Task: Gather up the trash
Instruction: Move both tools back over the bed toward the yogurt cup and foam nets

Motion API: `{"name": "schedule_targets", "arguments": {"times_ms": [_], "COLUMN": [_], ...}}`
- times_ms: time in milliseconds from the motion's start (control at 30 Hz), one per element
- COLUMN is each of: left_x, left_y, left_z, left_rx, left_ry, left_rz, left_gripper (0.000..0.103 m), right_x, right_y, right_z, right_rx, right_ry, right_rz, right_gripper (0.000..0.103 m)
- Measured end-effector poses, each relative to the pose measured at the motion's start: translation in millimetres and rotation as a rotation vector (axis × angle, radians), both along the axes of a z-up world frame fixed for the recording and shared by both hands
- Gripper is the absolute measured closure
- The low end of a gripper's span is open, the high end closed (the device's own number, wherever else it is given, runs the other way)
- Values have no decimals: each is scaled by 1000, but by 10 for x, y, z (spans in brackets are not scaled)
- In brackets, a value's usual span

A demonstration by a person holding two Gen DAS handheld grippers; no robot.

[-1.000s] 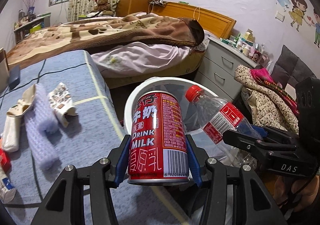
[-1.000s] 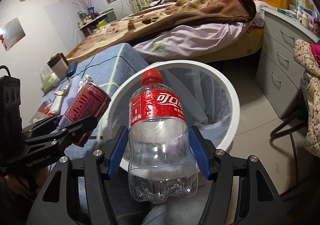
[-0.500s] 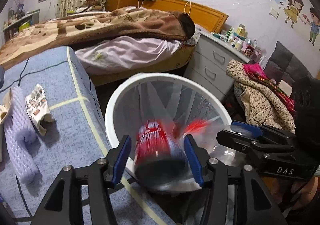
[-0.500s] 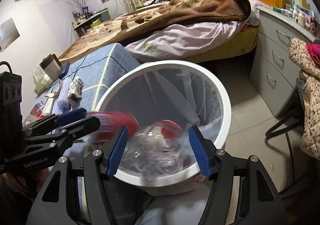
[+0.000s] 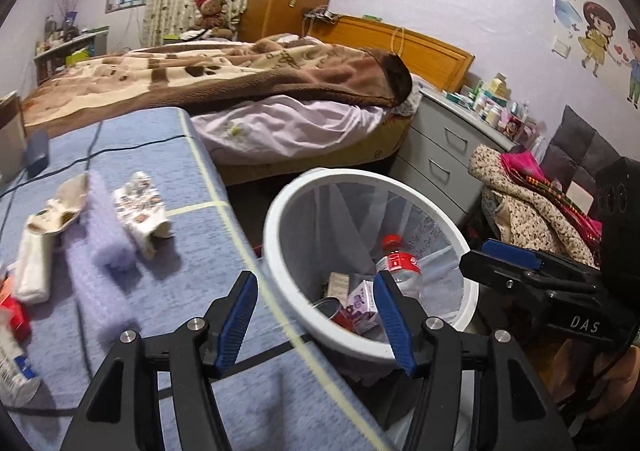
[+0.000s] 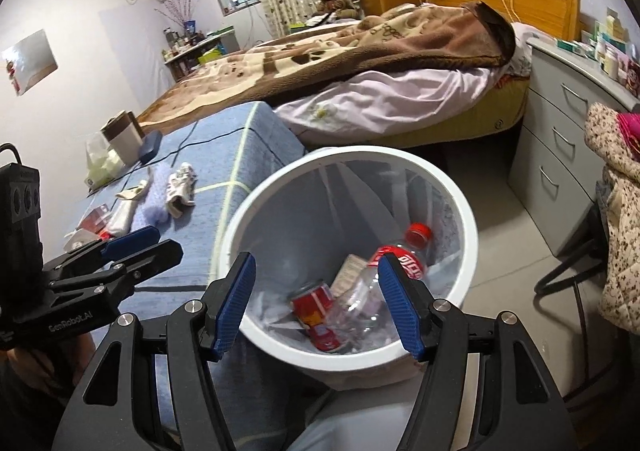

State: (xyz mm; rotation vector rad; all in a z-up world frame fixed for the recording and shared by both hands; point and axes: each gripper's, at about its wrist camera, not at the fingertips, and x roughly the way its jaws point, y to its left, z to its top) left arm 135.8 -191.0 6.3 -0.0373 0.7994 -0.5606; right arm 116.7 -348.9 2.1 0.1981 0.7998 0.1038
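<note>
Both tools empty, jaws apart, nothing between the pads. Left tool [image 5: 316, 315] sits over the near rim of the white bin [image 5: 280, 251]; right tool [image 6: 316, 303] hangs over the bin mouth, just beside it. Inside the bin: red can [image 6: 316, 309] on its side, clear bottle [image 6: 384, 275] with red cap and label leaning against it, small purple carton [image 5: 362, 303], some paper. On the blue surface [image 5: 160, 155], well apart from the bin: crumpled wrapper [image 5: 140, 207], purple foam sleeve [image 5: 100, 227], white paper bag [image 5: 36, 251].
</note>
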Motion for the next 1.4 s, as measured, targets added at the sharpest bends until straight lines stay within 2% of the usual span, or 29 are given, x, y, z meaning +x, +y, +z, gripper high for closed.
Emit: {"name": "schedule_targets", "arguments": {"times_ms": [800, 1100, 1400], "left_x": [-519, -630, -558], "left_y": [1394, 1760, 2034], "left_z": [131, 110, -17], "left_rx": [16, 16, -3], "left_ry": [-70, -61, -11], "left_rz": [352, 451, 536], "left_gripper": [46, 48, 48], "right_x": [-2, 38, 103], "right_y": [994, 1215, 1374], "right_z": [115, 187, 179], "right_rx": [-11, -22, -28], "right_ry": [-31, -52, -48], "right_rz": [281, 328, 356], "right_gripper": [38, 38, 38]}}
